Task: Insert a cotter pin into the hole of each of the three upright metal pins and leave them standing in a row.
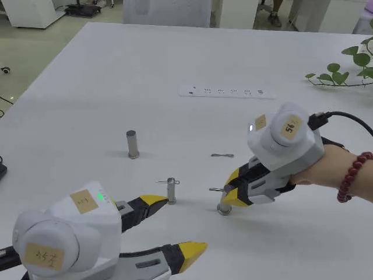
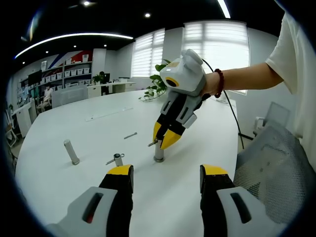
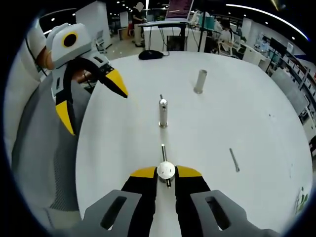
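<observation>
Closed on a cotter pin (image 1: pixel 215 189), the right gripper (image 1: pixel 227 193) at four o'clock may tip the metal pin (image 1: pixel 224 209) under it if it pushes off-line; the left gripper (image 1: pixel 185 224) is wide open at seven.

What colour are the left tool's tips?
Yellow. The left tool shows them best in the left gripper view.
</observation>
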Demonstrator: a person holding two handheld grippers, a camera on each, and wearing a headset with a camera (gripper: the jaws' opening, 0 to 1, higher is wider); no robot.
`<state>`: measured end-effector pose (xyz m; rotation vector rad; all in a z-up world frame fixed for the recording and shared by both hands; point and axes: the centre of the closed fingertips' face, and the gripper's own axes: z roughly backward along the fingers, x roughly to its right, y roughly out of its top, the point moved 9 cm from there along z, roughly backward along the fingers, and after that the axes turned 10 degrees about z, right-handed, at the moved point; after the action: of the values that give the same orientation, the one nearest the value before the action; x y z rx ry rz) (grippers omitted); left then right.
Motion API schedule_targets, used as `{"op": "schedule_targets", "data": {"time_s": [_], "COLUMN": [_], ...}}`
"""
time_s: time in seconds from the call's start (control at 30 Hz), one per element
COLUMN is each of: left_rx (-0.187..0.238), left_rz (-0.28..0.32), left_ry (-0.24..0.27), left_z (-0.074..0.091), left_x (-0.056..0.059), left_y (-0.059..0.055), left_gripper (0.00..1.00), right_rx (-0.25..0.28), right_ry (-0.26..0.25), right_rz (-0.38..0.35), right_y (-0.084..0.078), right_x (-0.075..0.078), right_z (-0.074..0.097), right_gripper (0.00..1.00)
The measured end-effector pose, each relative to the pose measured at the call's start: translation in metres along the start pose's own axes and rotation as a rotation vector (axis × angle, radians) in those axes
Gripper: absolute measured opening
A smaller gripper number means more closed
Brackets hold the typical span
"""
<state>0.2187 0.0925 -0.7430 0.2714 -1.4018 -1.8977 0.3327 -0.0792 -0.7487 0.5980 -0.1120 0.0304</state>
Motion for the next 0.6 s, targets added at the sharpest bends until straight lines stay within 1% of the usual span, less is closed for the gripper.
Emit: {"op": "schedule_targets", "data": {"time_s": [0.23, 0.4, 0.6], "left_rx": [0.003, 0.006, 0.012], "left_rz": [0.006, 0.009, 0.015], "left_ry": [0.006, 0.007, 0.011], "left_z": [0.003, 0.006, 0.007], "left_x": [-0.001, -0.002, -0.003], "left_y": [0.0, 0.001, 0.001], "left_gripper": [0.56, 0.58, 0.61], "right_rx": [-0.008, -0.015, -0.012], "right_ry": [0.011, 0.021, 0.033], "right_rz": [0.024, 0.034, 0.032], "right_y": [0.005, 0.005, 0.005], "right_x": [0.007, 0.014, 0.017], "right_z": [-0.002, -0.004, -0.006], "right_gripper": [0.14, 0.14, 0.14]}}
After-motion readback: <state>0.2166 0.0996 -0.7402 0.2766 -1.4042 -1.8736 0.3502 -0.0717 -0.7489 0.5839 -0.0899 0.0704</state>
